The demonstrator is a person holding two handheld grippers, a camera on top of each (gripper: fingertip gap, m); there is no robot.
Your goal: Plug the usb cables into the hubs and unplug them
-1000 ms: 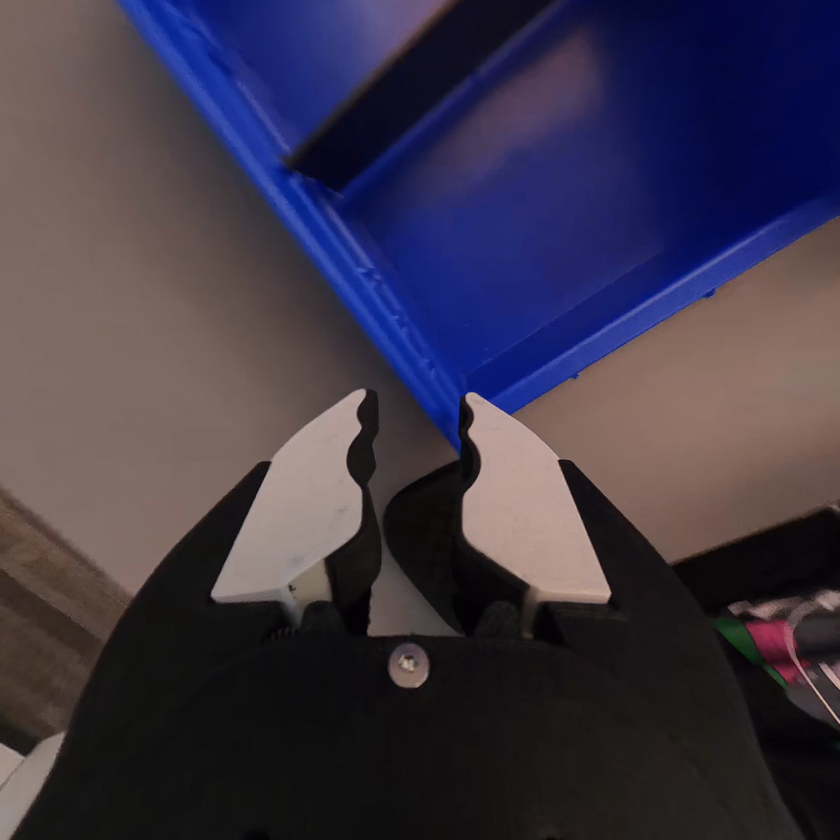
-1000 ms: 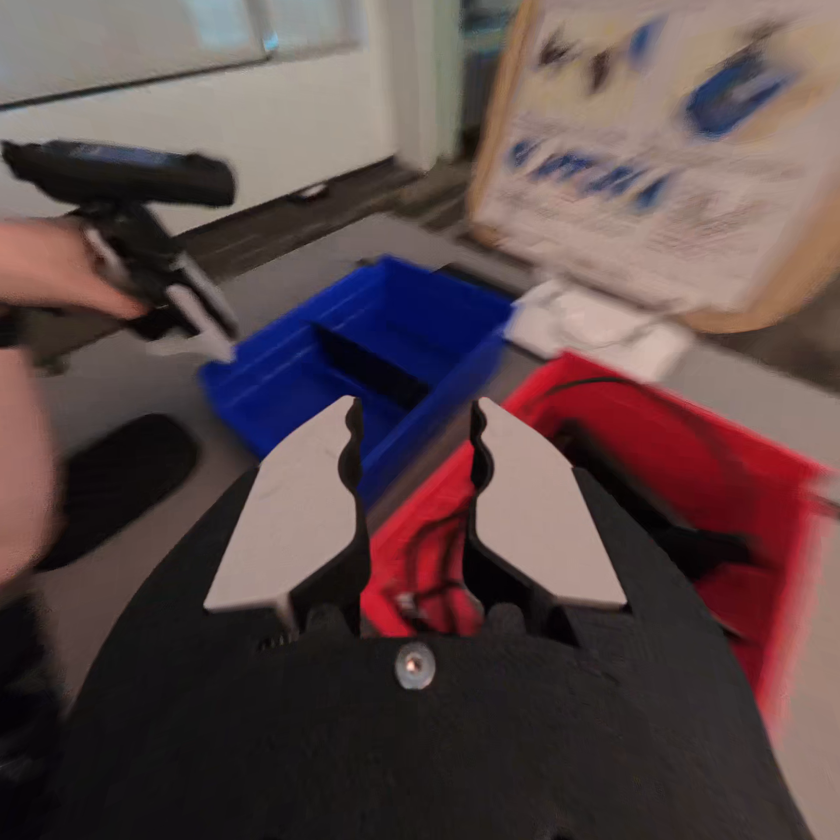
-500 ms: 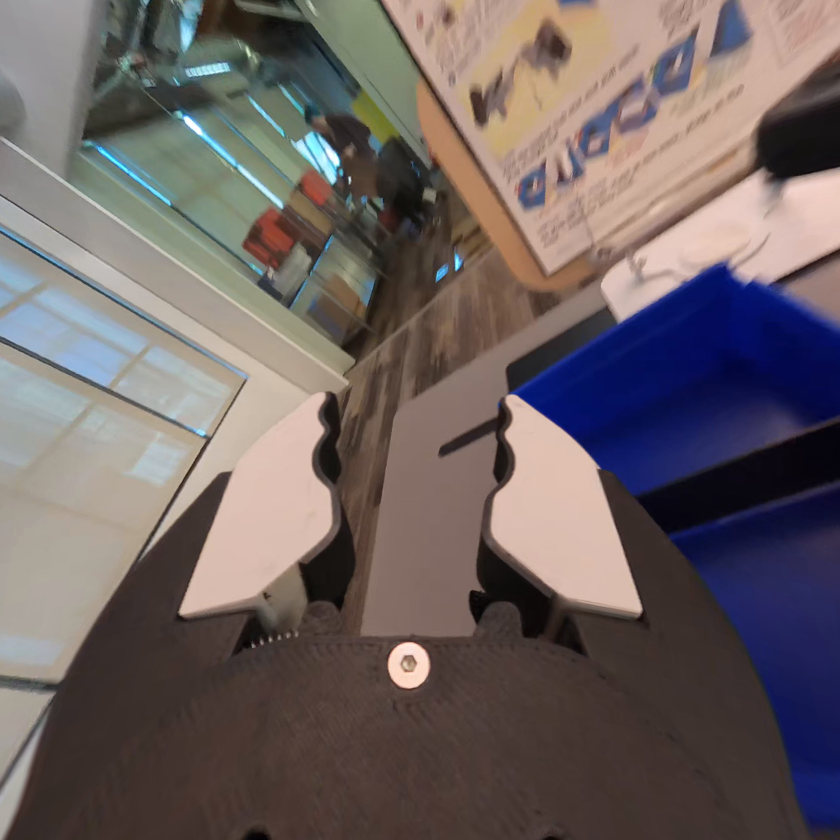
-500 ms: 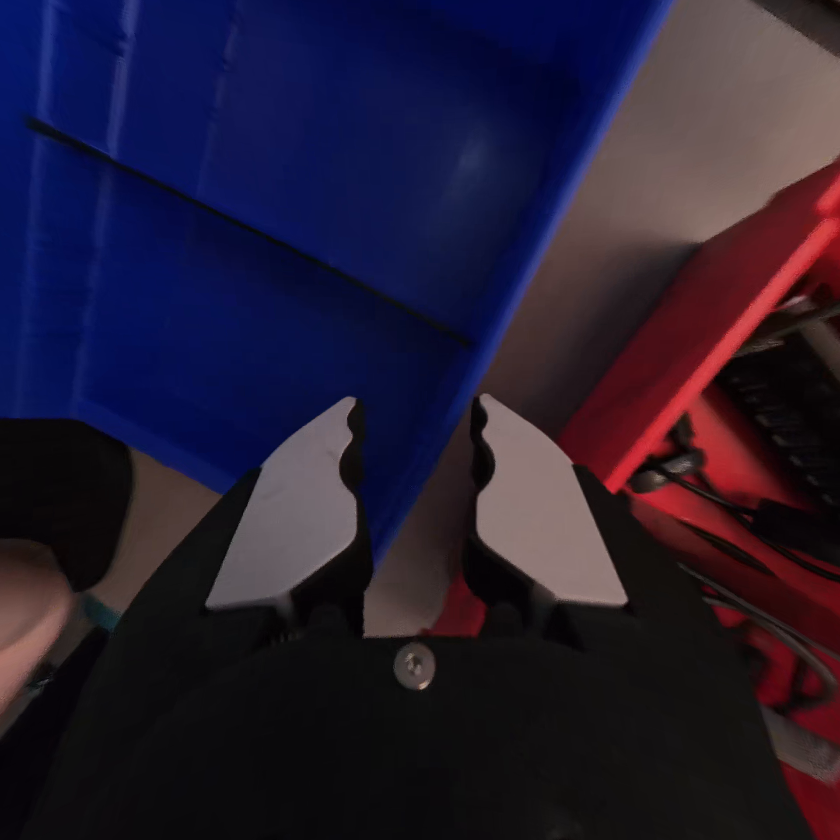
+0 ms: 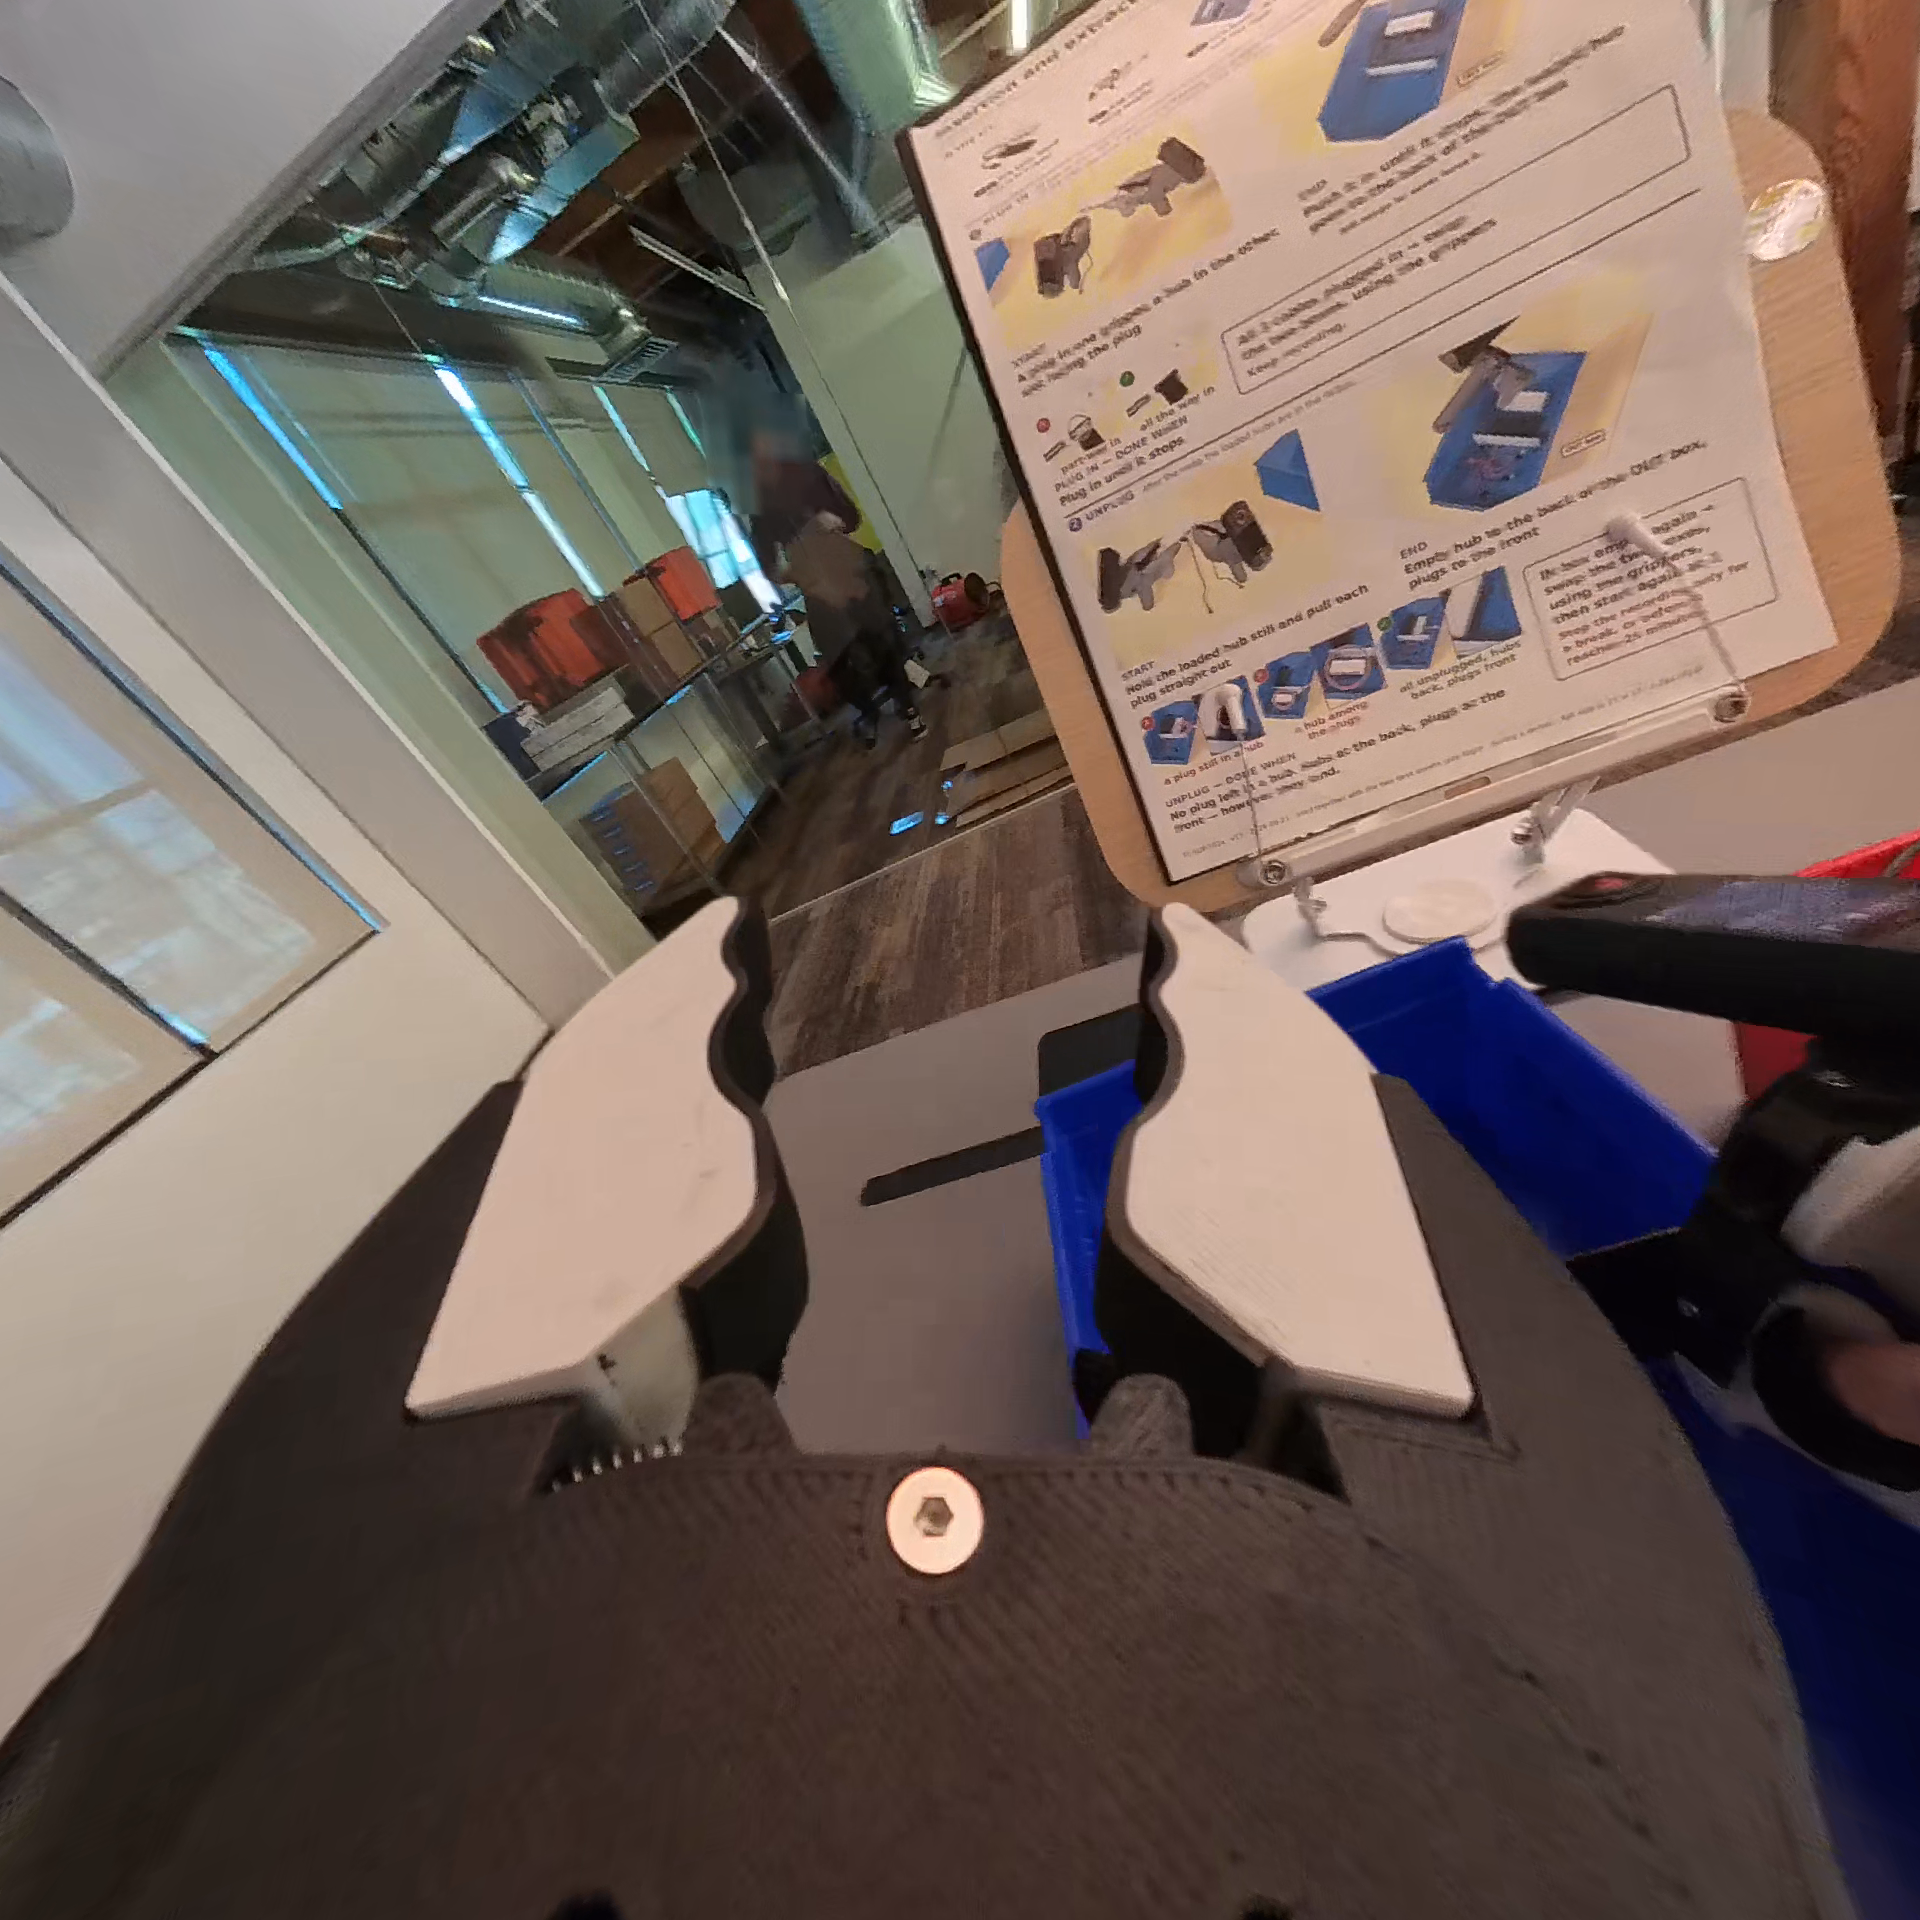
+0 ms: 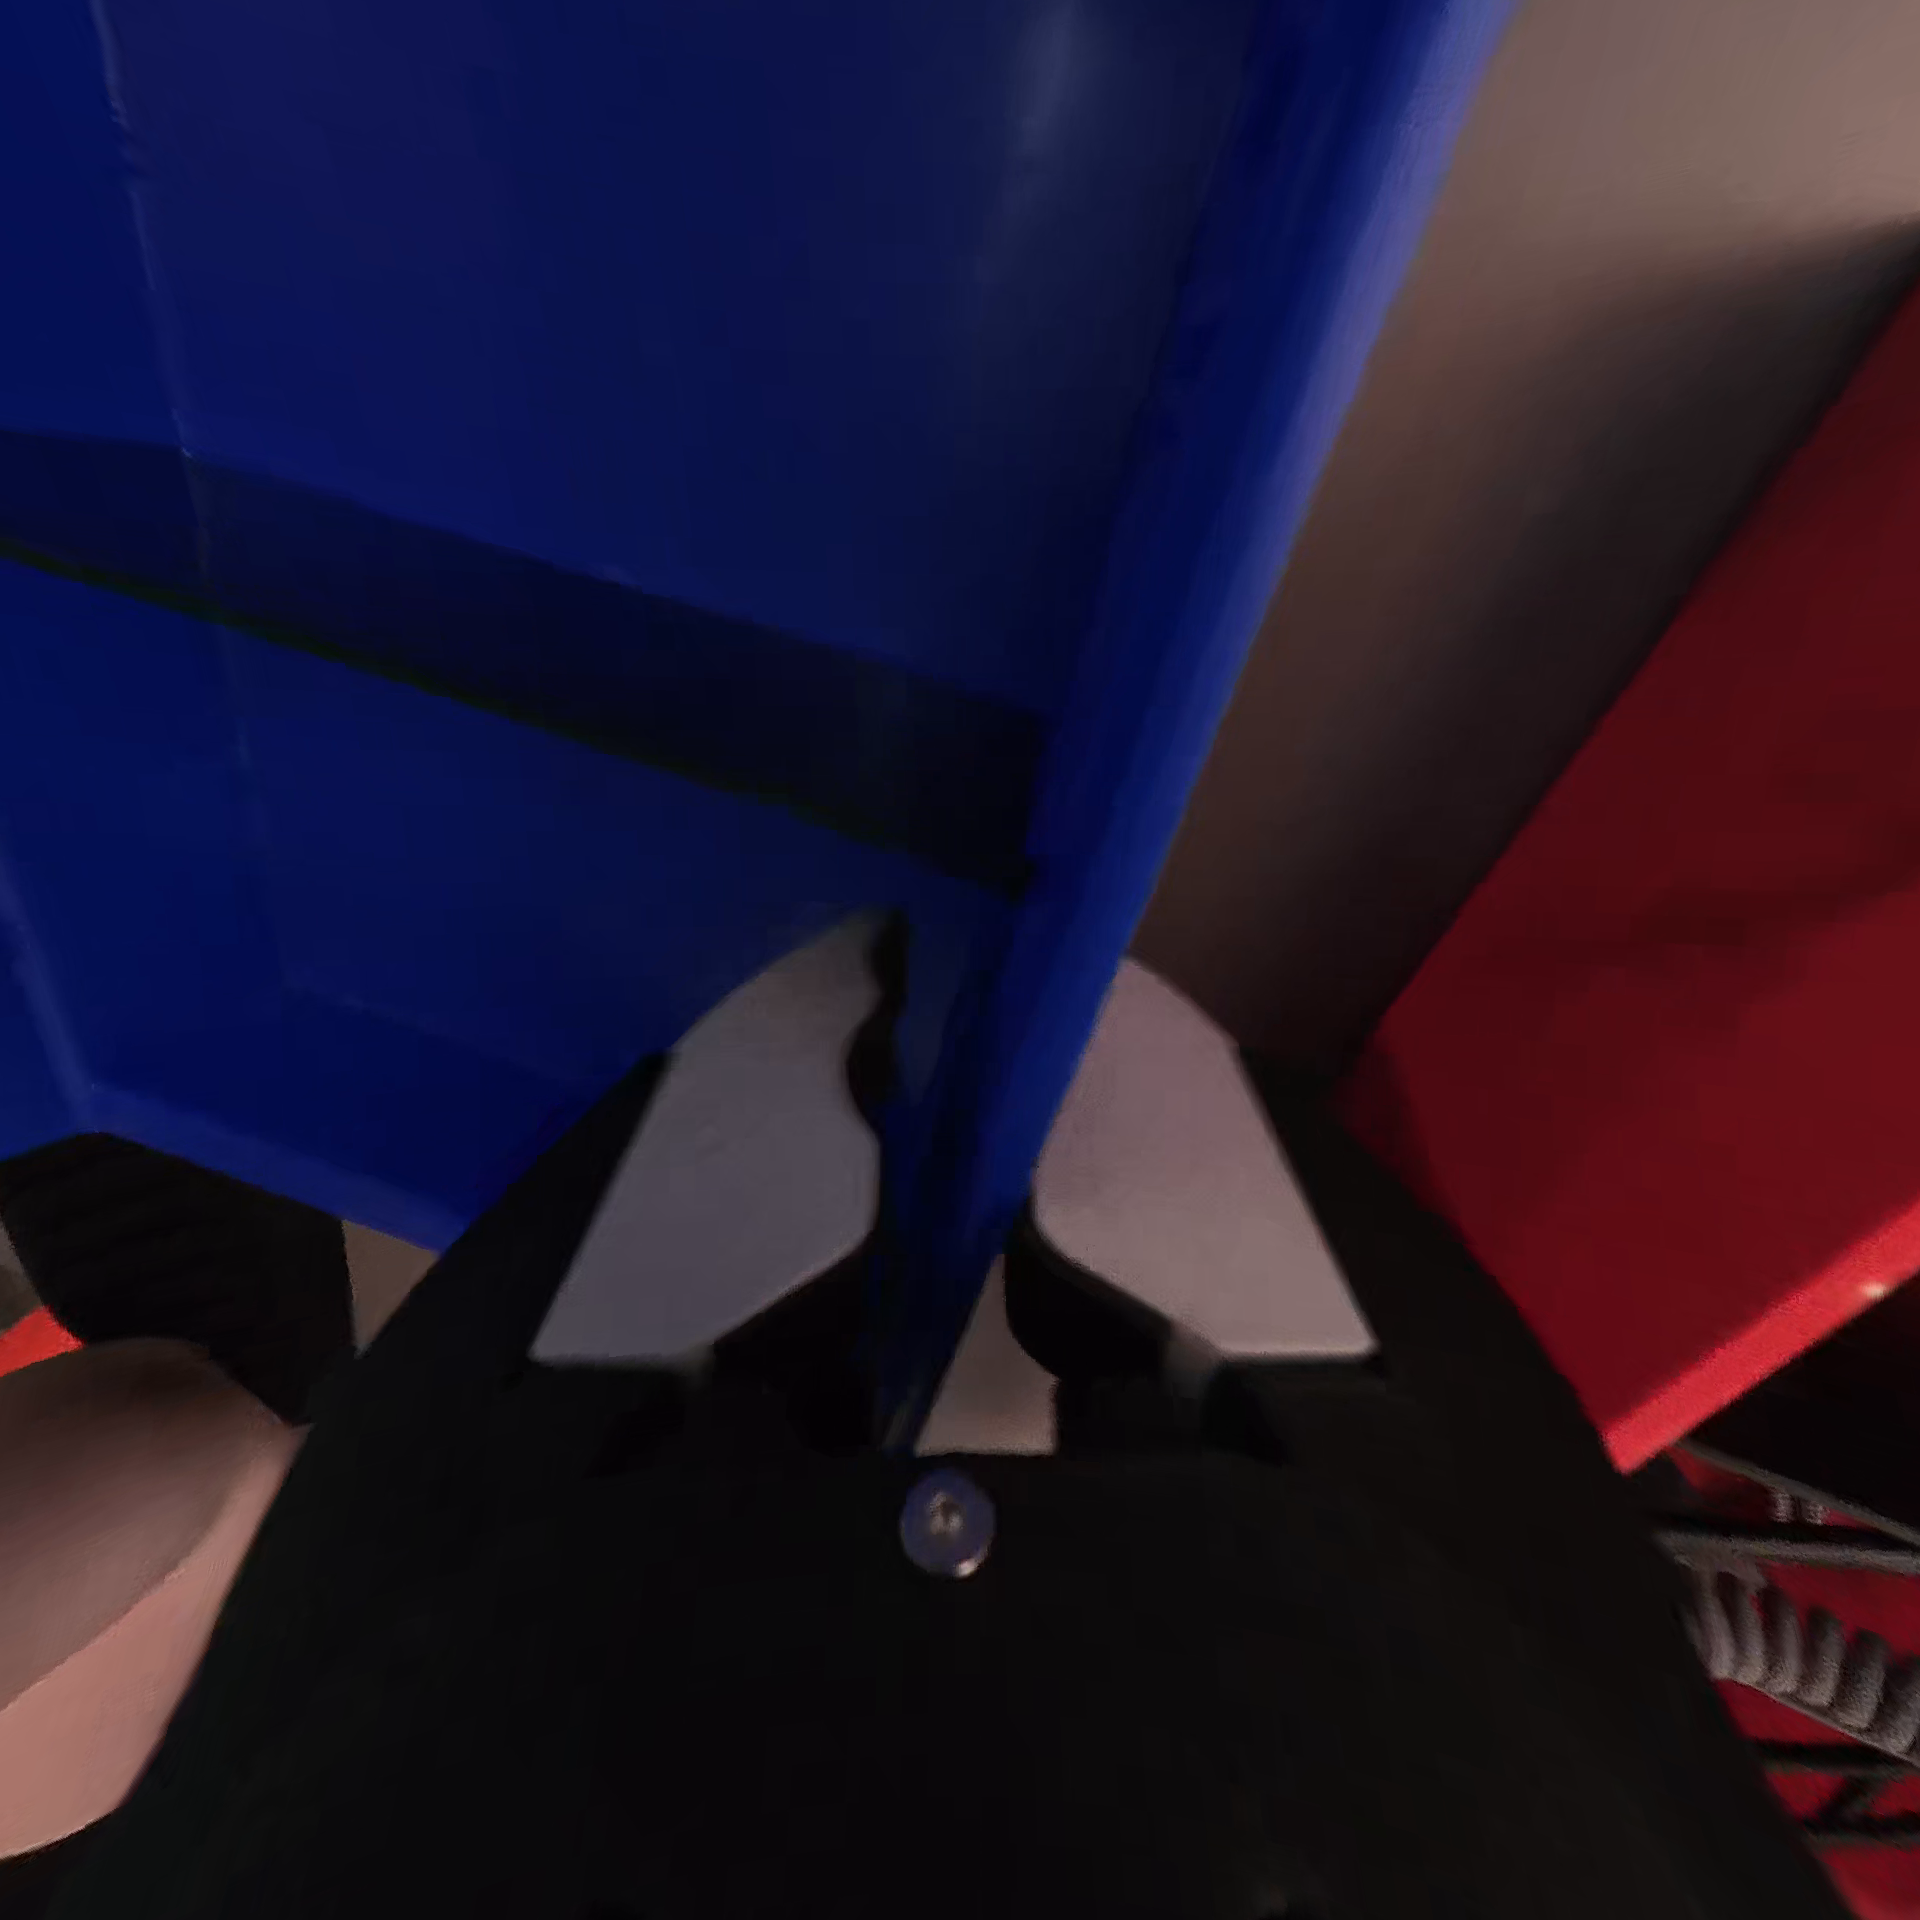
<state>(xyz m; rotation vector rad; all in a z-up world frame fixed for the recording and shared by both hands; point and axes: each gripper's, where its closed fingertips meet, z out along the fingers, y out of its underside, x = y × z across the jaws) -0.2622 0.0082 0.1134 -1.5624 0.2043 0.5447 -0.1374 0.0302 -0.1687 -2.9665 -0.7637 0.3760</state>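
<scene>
The blue bin [image 6: 623, 312] has a black divider [image 6: 520, 665] and holds nothing that shows. My right gripper [image 6: 997, 945] straddles the bin's right wall, one finger inside and one outside, and is shut on that wall. The red bin [image 6: 1662, 1039] stands to its right with black cables [image 6: 1787, 1652] in it, one coiled. My left gripper [image 5: 951, 925] is open and empty, held up beside the blue bin's [image 5: 1455, 1049] left far corner. The right gripper's black body [image 5: 1766, 956] shows over the bin in the left wrist view. No hub is in view.
An instruction board [image 5: 1351, 416] on a wooden stand rises behind the bins, with a white pad [image 5: 1444, 914] below it. A black strip [image 5: 956, 1164] lies on the grey table [image 5: 914, 1299]. A hand [image 6: 125, 1507] shows at lower left. A glass wall and shelves are beyond. Some 30 cm of space lies between my two pairs of fingers.
My right gripper swung down from above the bins onto the blue bin's right wall and closed around it. My left gripper tilted up from the bin's corner and opened wider.
</scene>
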